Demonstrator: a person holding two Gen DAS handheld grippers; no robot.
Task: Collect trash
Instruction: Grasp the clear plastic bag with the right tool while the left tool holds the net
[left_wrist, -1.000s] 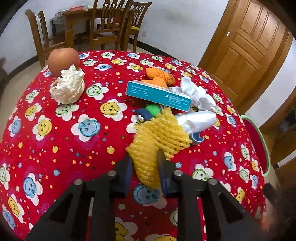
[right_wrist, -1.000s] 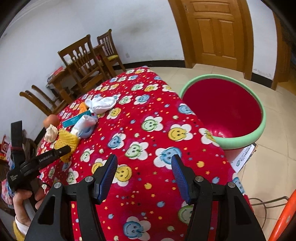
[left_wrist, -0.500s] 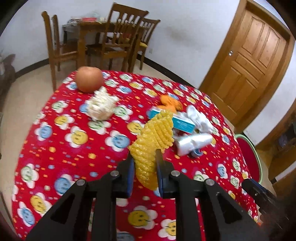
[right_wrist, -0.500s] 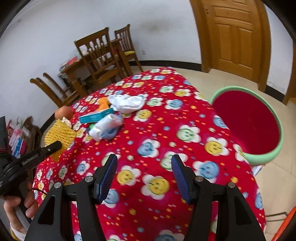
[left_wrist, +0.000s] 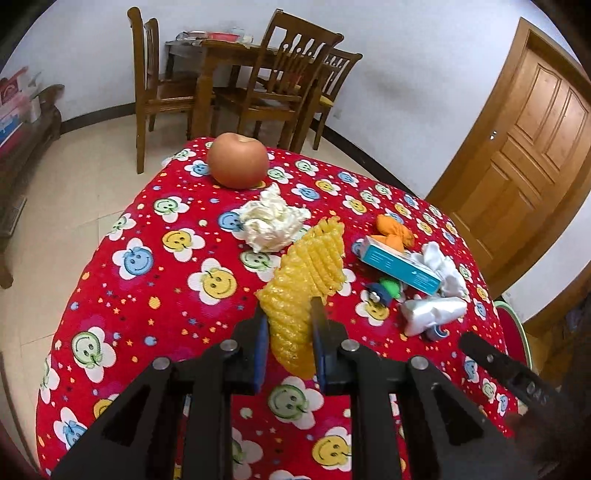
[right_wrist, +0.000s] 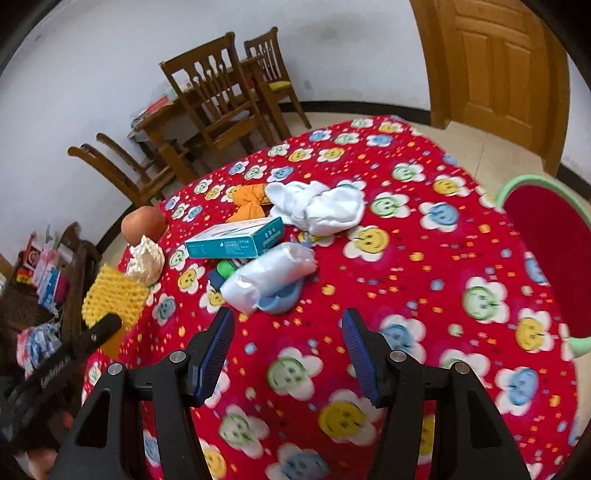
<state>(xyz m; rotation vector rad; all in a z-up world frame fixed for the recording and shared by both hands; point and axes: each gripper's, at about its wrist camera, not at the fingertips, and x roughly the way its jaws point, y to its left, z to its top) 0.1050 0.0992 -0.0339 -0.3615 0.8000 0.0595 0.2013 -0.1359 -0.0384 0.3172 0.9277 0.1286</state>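
Observation:
My left gripper (left_wrist: 288, 328) is shut on a yellow foam fruit net (left_wrist: 306, 273), lifted clear of the red smiley tablecloth (left_wrist: 155, 288); the net (right_wrist: 114, 295) also shows at the left of the right wrist view. My right gripper (right_wrist: 288, 332) hangs open over the cloth, empty, just short of a white crumpled plastic bag (right_wrist: 269, 273) lying on a blue lid. Behind these lie a teal box (right_wrist: 236, 242), white socks (right_wrist: 317, 206), an orange cloth (right_wrist: 251, 201), a crumpled tissue (left_wrist: 269, 221) and an apple (left_wrist: 236, 160).
A red basin with a green rim (right_wrist: 546, 254) stands on the floor past the table's right edge. Wooden chairs and a table (left_wrist: 258, 85) stand against the far wall, a wooden door (left_wrist: 524, 155) at the right. Shelves with packets (right_wrist: 40, 273) are at the left.
My left gripper has lifted the yellow net off the pile and carried it back and left. My right gripper has swung left, from beside the basin toward the pile.

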